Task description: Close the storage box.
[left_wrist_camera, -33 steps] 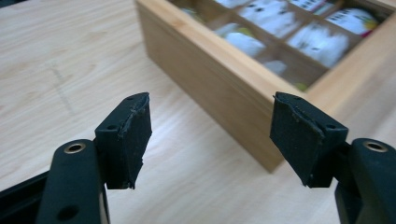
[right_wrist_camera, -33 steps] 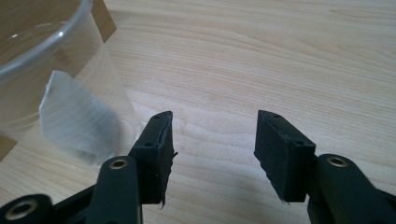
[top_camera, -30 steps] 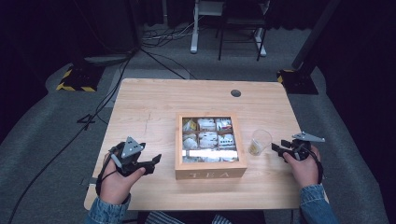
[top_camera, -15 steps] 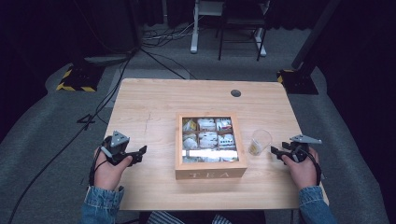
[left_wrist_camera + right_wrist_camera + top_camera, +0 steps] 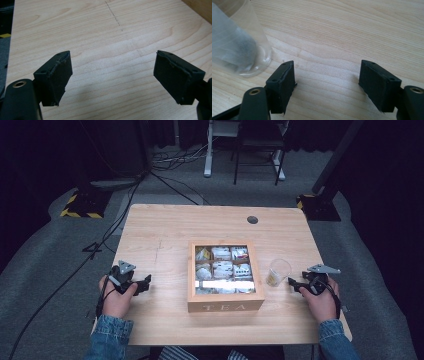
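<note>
Left gripper (image 5: 142, 282) at table's (image 5: 160, 235) left edge, held in left hand (image 5: 117, 295), jaws wide apart, nothing between them; bare wood under it in left gripper view (image 5: 112, 72). Centre: wooden box (image 5: 225, 306), front reads "TEA", glass lid, nine compartments of tea bags (image 5: 222, 267), their print too small to read. Just right of box: clear cup (image 5: 278, 272), something yellowish at bottom. Right gripper (image 5: 295, 284) near cup, jaws spread, empty; in right gripper view (image 5: 327, 82) cup (image 5: 237, 42) sits beside the left jaw, apart, holding a tea bag.
</note>
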Motion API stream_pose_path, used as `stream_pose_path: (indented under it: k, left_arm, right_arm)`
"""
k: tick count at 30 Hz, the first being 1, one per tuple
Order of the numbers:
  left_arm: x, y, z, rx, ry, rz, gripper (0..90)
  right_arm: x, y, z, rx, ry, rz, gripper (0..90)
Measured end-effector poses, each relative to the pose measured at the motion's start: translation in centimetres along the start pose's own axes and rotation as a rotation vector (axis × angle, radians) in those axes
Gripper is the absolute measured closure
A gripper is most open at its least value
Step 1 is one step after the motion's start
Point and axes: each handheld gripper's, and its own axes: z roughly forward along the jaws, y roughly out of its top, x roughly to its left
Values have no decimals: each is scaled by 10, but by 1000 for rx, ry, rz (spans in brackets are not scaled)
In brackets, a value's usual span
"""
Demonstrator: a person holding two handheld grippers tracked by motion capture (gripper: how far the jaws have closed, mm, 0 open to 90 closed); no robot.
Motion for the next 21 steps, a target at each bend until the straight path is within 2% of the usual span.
stream_pose_path:
  k: [6,9,21]
  left_arm:
    - [1,-4,9,20,-6,-13,163]
    - [1,-4,13,57,4,-14,166]
    - [2,-3,15,75,-4,-32,144]
  right_arm:
    - [0,0,0,0,0,0,292]
    - [0,0,0,0,0,0,292]
    - [0,0,0,0,0,-1,292]
